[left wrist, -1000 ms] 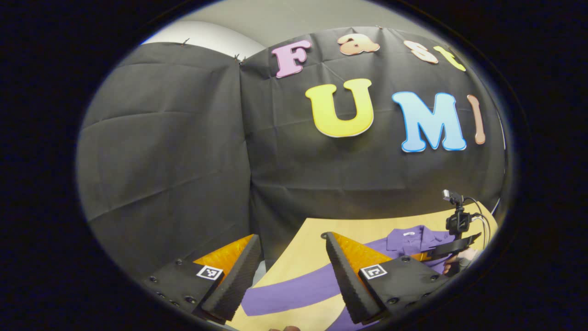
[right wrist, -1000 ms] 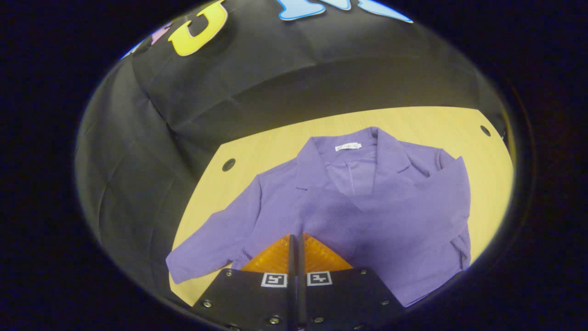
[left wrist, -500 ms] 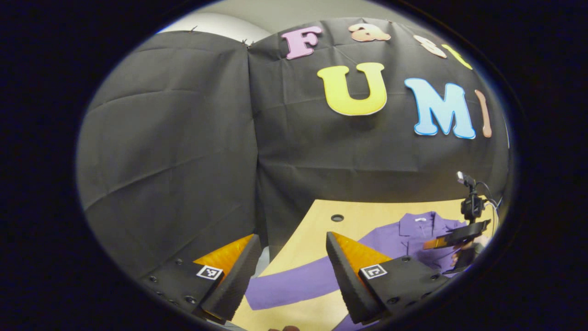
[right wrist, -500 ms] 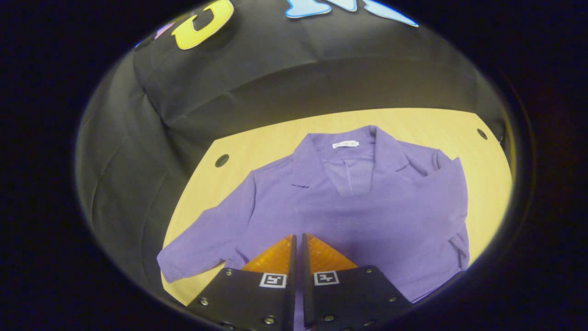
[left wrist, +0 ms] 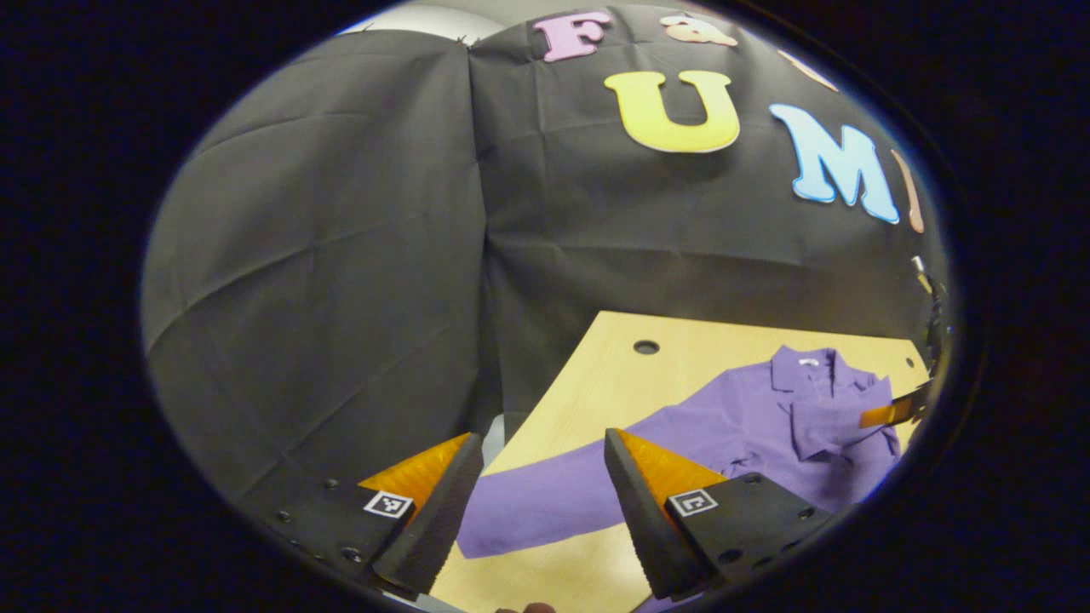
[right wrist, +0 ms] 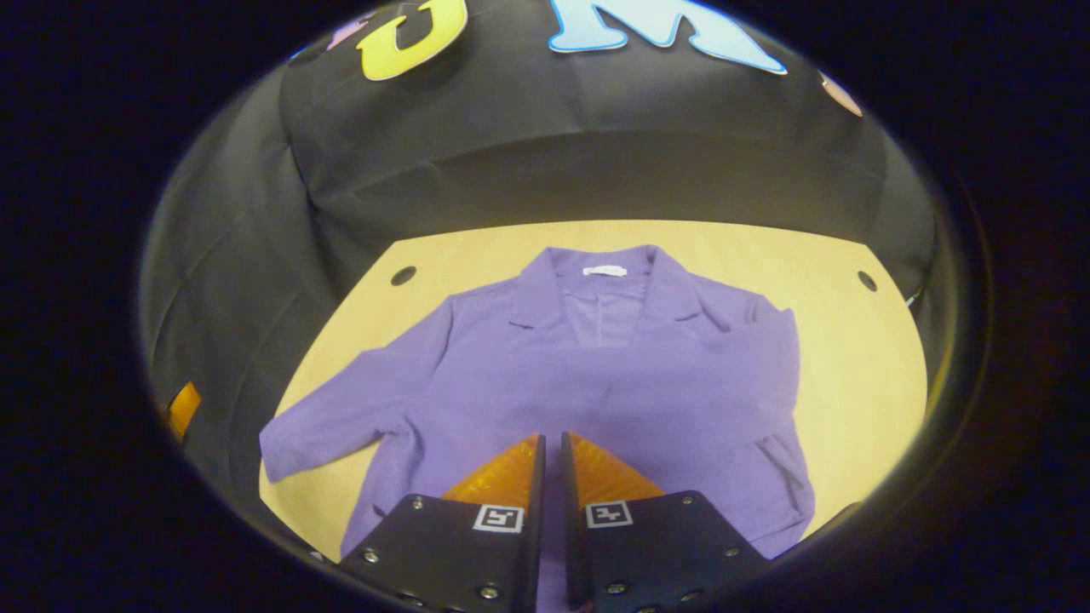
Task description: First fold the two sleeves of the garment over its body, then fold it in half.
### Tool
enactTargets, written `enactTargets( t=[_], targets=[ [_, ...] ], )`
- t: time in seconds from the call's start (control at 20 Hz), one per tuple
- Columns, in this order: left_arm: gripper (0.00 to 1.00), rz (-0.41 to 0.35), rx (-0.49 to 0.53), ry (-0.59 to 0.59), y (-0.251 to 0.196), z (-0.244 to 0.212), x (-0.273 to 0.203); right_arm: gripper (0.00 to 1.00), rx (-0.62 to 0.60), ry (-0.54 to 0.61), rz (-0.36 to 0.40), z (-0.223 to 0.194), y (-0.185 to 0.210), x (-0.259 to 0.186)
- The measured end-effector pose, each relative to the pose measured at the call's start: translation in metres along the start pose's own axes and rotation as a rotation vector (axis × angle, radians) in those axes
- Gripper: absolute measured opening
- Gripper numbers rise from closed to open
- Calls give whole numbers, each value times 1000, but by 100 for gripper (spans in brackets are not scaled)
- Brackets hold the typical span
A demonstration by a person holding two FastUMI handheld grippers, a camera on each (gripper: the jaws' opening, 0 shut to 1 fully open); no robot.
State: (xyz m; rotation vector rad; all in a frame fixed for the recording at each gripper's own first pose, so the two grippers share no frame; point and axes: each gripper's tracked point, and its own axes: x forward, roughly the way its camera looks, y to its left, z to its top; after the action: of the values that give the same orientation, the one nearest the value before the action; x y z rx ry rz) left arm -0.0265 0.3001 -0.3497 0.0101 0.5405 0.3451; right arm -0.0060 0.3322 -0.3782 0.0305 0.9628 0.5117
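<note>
I had the left gripper (left wrist: 535, 464) with its fingers spread wide apart and nothing between them. Through the gap between those fingers I saw the outstretched sleeve (left wrist: 545, 502) of the purple garment (left wrist: 766, 426), its cuff end lying flat on the wooden table (left wrist: 596, 375) just beyond the fingertips. The rest of the garment ran off past the finger on the right-hand side of that view, collar farthest away. Beyond the tips, near the table's far edge, I noted a round hole (left wrist: 645, 347) in the tabletop. At the far right rim of the left gripper view I saw a bit of the other tool over the garment, too small to read its state there.

In the right gripper view, I had the right gripper (right wrist: 551, 443) with its fingers nearly together, only a narrow slit between them. I saw no cloth pinched in that slit; the tips stood over the lower body of the garment (right wrist: 596, 383), and I could not tell whether they touched it. Ahead of the tips lay the collar (right wrist: 605, 281). To the right of the fingers one sleeve (right wrist: 762, 358) lay folded across the body; to the left the other sleeve (right wrist: 341, 417) lay stretched out on the table (right wrist: 851, 358).
</note>
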Motion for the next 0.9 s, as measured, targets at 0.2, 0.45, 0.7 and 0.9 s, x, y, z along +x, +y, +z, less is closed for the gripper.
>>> enactTargets(
  t=[0.2, 0.45, 0.7, 0.9],
  targets=[
    [90, 21, -13, 86, 8, -45, 28, 12, 26, 36, -39, -33, -26, -32],
    [94, 38, -45, 198, 10, -98, 54, 12, 94, 72, -102, -70, -60, -61],
    [95, 51, -58, 284, -1, -145, 76, 12, 130, 73, -143, -80, -84, -81],
    [91, 53, -77, 315, 2, -159, 77, 12, 137, 58, -167, -79, -95, -93]
  ],
)
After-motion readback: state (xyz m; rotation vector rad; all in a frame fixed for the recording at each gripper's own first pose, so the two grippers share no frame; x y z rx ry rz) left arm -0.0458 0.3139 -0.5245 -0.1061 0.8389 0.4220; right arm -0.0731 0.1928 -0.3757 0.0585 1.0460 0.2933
